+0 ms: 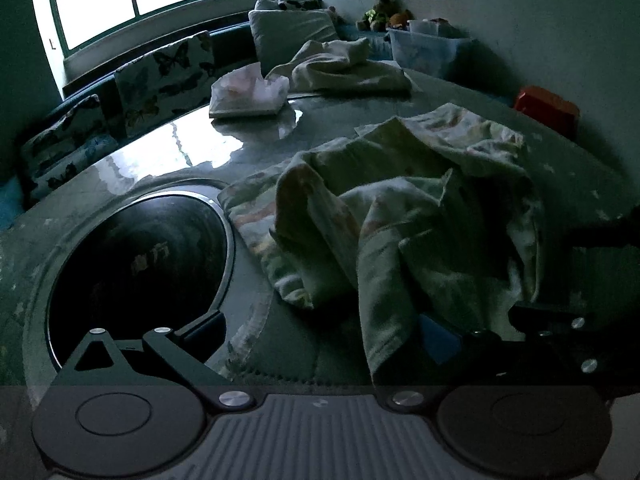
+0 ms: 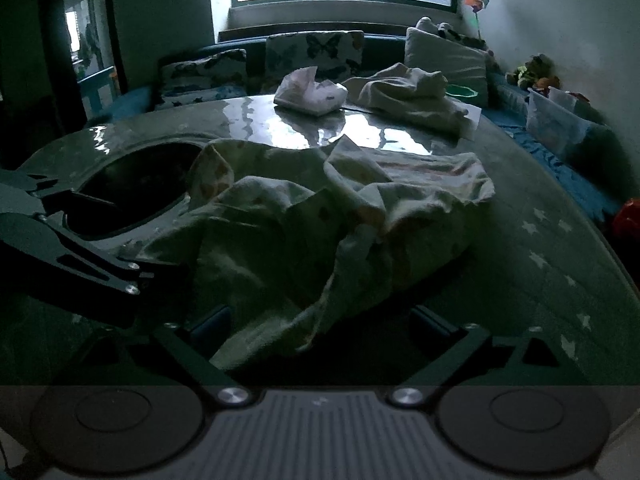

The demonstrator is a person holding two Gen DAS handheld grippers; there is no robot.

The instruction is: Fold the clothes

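Left claw (image 1: 332,332) jaws spread wide, cloth hem draped between, not pinched; right claw (image 2: 320,320) likewise. Crumpled garment (image 2: 320,216) heaped at frame centre. Risk judged: layers bunched, several caught together, fold skewed.

Faint characters on dark round inset (image 1: 140,268), unreadable.

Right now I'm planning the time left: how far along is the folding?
Nothing looks folded. The printed cloth lies crumpled near both tongs, left and right, both open. A second garment sits bunched at the far side of the table.
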